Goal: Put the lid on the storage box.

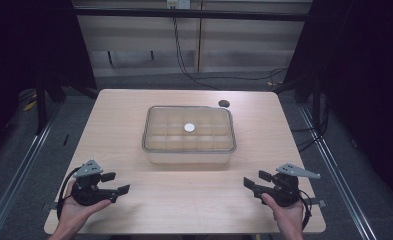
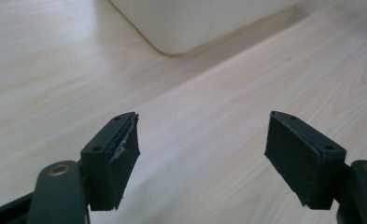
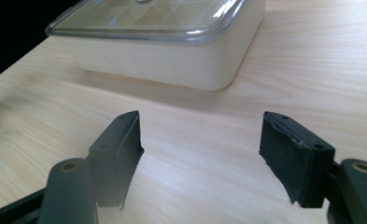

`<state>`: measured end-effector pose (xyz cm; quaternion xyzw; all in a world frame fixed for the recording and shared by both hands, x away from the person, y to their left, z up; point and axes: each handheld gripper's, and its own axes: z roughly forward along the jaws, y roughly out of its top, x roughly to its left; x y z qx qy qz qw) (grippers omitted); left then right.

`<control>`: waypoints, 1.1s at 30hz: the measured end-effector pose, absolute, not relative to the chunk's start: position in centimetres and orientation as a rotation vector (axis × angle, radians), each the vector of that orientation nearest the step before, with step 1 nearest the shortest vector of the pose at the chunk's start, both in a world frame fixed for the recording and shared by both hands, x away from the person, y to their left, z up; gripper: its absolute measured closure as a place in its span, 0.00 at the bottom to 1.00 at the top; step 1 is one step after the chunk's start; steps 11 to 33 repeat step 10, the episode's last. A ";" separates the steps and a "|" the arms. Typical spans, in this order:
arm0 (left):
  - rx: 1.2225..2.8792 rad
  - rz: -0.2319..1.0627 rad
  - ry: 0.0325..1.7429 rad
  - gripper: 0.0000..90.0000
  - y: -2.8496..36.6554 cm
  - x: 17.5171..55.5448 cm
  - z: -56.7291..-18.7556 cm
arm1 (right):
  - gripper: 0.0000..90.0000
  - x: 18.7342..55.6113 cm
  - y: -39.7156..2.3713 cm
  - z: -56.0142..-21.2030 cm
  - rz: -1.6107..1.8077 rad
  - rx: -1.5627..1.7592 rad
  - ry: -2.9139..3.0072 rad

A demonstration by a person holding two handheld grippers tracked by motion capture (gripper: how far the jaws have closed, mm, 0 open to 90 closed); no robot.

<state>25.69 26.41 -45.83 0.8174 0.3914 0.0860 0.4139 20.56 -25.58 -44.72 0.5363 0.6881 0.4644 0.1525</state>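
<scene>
We see a light wooden table (image 1: 134,115) that carries everything, its near edge at the bottom of the high view and a small dark round hole (image 1: 224,103) near its far right part. At the middle of the table sits a cream rectangular box (image 1: 189,156) with rounded corners, topped by a clear lid (image 1: 156,117) through which a grid of compartments shows; the lid lies flat and closed over the box. On the middle of that lid rests a small white round disc (image 1: 189,128). The box is well apart from both hands. At the near left our left hand (image 1: 79,210) holds the left gripper (image 1: 116,183), which points toward the right and rests low over the table; its jaws are spread wide with nothing between them, and in the left gripper view only bare wood lies between them, a corner of the box far ahead. At the near right our right hand (image 1: 286,212) holds the right gripper (image 1: 256,182), which points toward the left; its jaws are likewise released and empty, and in the right gripper view the box with its lid stands ahead of them, apart from the pads.
</scene>
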 end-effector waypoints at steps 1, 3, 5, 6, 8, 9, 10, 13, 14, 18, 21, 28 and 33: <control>2.057 0.211 0.985 0.28 26.5 25.5 -46.0 | 0.32 20.3 -25.8 -44.9 1.329 1.542 1.973; 2.052 0.209 0.994 0.28 26.6 25.0 -46.4 | 0.32 19.9 -25.9 -45.1 1.325 1.553 1.963; 2.050 0.195 1.005 0.28 26.8 24.6 -46.8 | 0.32 19.5 -26.2 -45.5 1.325 1.564 1.954; 2.057 0.195 1.005 0.27 26.9 24.5 -47.0 | 0.32 19.3 -26.3 -45.7 1.329 1.573 1.942; 2.080 0.205 1.014 0.27 27.1 24.3 -47.3 | 0.31 19.2 -26.5 -46.1 1.326 1.584 1.938; 2.071 0.190 1.021 0.27 27.1 24.3 -47.4 | 0.31 19.2 -26.5 -46.4 1.314 1.589 1.941; 2.075 0.183 1.020 0.26 27.2 24.3 -47.5 | 0.30 19.3 -26.6 -46.7 1.292 1.586 1.949; 2.075 0.183 1.020 0.26 27.2 24.3 -47.5 | 0.30 19.3 -26.6 -46.7 1.292 1.586 1.949; 2.075 0.183 1.020 0.26 27.2 24.3 -47.5 | 0.30 19.3 -26.6 -46.7 1.292 1.586 1.949; 2.075 0.183 1.020 0.26 27.2 24.3 -47.5 | 0.30 19.3 -26.6 -46.7 1.292 1.586 1.949; 2.075 0.183 1.020 0.26 27.2 24.3 -47.5 | 0.30 19.3 -26.6 -46.7 1.292 1.586 1.949; 2.075 0.183 1.020 0.26 27.2 24.3 -47.5 | 0.30 19.3 -26.6 -46.7 1.292 1.586 1.949; 2.075 0.183 1.020 0.26 27.2 24.3 -47.5 | 0.30 19.3 -26.6 -46.7 1.292 1.586 1.949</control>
